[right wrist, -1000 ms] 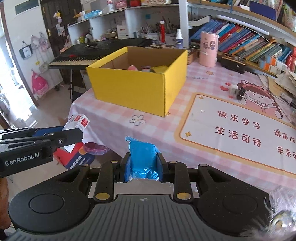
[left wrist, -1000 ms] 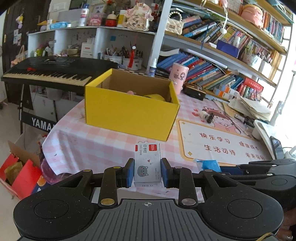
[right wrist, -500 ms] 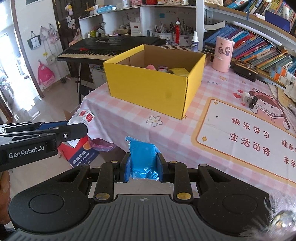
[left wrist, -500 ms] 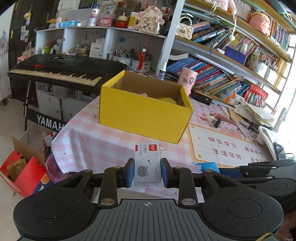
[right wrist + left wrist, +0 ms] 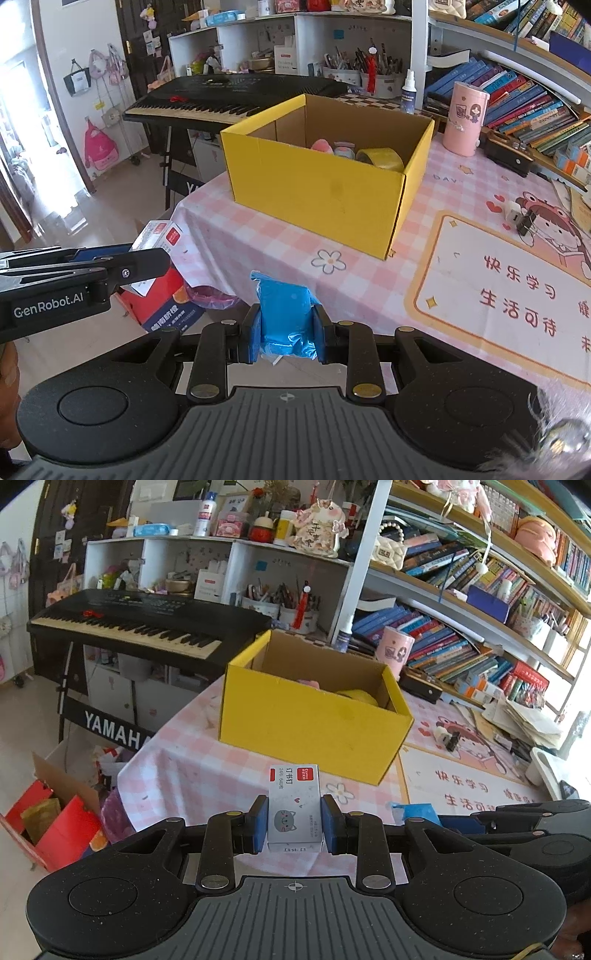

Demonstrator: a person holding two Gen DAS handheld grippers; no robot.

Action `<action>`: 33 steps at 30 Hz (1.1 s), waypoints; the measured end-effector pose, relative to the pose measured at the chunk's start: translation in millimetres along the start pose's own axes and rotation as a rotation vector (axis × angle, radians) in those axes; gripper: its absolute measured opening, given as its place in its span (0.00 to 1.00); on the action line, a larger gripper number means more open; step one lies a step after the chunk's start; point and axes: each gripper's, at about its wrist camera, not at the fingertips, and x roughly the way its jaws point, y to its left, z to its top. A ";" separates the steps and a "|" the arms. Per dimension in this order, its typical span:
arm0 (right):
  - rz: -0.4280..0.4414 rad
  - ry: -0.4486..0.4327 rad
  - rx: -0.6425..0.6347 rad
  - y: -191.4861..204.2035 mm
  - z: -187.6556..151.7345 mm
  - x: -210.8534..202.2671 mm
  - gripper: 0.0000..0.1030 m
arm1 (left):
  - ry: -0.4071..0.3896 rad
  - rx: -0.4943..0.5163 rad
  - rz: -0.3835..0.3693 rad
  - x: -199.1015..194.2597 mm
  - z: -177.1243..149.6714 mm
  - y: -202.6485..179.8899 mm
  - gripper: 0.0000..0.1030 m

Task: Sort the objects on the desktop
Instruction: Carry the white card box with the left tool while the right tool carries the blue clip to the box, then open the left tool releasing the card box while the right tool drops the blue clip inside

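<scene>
Keyboard (image 5: pixel 144 627) stands left of the pink checked worktop (image 5: pixel 192 768), a yellow box (image 5: pixel 314 716) sits on it, and crowded bookshelves (image 5: pixel 461 627) fill the right. The left gripper (image 5: pixel 294 825) is clamped on a small staple box (image 5: pixel 294 805); the right gripper (image 5: pixel 283 334) is clamped on a blue packet (image 5: pixel 284 314), both short of the yellow box.

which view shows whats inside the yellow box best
The right wrist view: it looks down into the yellow box, showing a yellow tape roll and pink items. The left wrist view sits lower, so the front wall hides most contents.
</scene>
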 end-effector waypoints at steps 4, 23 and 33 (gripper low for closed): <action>-0.004 -0.010 -0.004 -2.0 7.0 4.2 0.25 | -0.011 0.011 -0.004 9.5 10.5 -2.0 0.28; -0.006 -0.186 0.059 -72.1 103.8 34.6 0.25 | -0.120 0.090 0.035 87.6 99.3 -36.6 0.28; -0.008 -0.224 0.045 -110.5 150.4 67.4 0.25 | -0.092 0.122 0.086 146.5 121.5 -45.9 0.28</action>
